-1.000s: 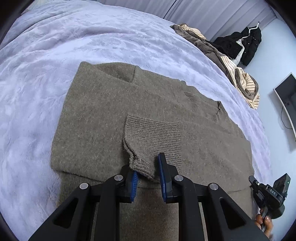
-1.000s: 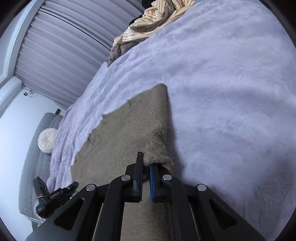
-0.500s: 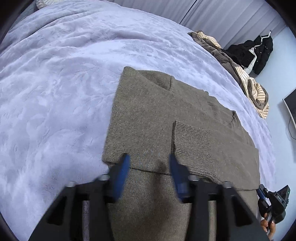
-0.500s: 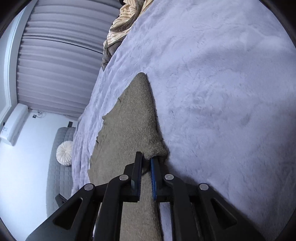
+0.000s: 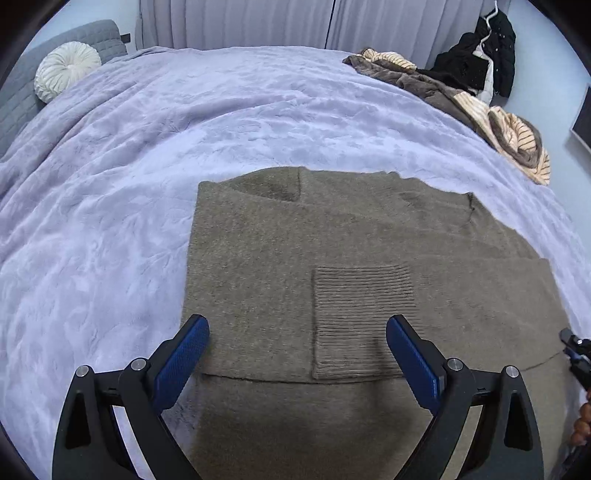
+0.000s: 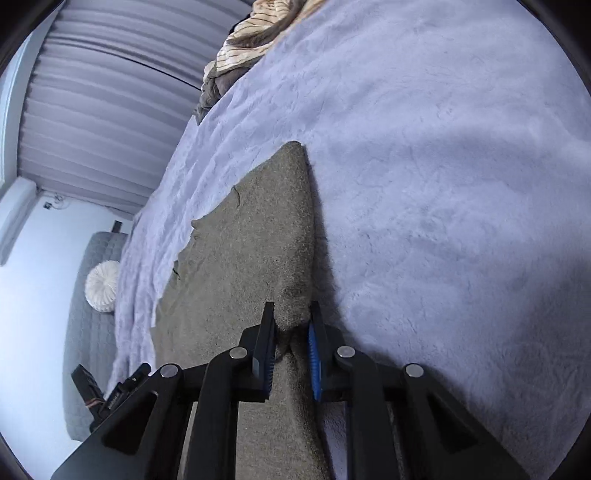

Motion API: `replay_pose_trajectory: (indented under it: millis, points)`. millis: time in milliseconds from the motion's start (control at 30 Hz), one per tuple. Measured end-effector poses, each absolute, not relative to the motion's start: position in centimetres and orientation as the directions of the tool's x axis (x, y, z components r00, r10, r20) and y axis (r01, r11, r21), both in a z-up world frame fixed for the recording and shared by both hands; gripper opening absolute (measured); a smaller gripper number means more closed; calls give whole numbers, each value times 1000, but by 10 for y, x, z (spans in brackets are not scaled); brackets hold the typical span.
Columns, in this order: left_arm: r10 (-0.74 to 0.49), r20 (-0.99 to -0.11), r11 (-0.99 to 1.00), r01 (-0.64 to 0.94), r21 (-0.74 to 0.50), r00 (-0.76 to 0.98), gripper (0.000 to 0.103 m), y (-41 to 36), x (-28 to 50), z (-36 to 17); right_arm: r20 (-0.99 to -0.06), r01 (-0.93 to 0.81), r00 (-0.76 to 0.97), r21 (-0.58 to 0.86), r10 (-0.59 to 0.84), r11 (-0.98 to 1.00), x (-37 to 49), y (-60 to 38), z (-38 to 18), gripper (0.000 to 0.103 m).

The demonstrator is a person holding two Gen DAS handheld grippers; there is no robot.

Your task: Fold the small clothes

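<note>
Sweater is lying flat on the purple blanket, its ribbed cuff now released ahead of the left gripper, whose jaws are spreading wide; the sleeve fold looks finished. Right gripper is still pinching the sweater's edge.

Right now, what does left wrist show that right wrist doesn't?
Left wrist only: the ribbed cuff folded flat across the sweater's middle, the black jacket hanging by the wall, and the open left gripper holding nothing.

Right wrist only: the right gripper with its jaws around the sweater's right edge fold, a small gap showing; grip state unclear.

Both: the sweater, the lavender blanket, the round white cushion, the striped clothes pile and the curtains.
</note>
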State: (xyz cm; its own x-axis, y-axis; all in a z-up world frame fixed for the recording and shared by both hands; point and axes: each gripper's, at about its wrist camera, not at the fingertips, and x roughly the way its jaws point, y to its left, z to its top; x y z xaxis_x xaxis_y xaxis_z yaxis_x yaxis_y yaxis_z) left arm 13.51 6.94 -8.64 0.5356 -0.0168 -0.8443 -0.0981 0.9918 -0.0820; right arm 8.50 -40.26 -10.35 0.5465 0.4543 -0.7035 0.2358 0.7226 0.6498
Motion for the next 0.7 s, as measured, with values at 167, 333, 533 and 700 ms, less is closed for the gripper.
replay_pose_trajectory:
  millis: [167, 333, 533, 700]
  points:
    - [15, -877, 987, -147, -64, 480, 97, 90, 135, -110, -724, 276, 527, 641, 445, 717, 82, -409, -122, 16]
    - [16, -883, 983, -168, -71, 470, 97, 108, 123, -105, -733, 274, 528, 625, 429, 731, 69, -411, -110, 26]
    - [-23, -889, 987, -130, -92, 458, 97, 116, 96, -98, -721, 283, 547, 637, 425, 717, 38, -416, -97, 41]
    - [-74, -895, 985, -110, -136, 440, 97, 114, 70, -95, -718, 292, 546, 646, 432, 705, 16, -413, -94, 42]
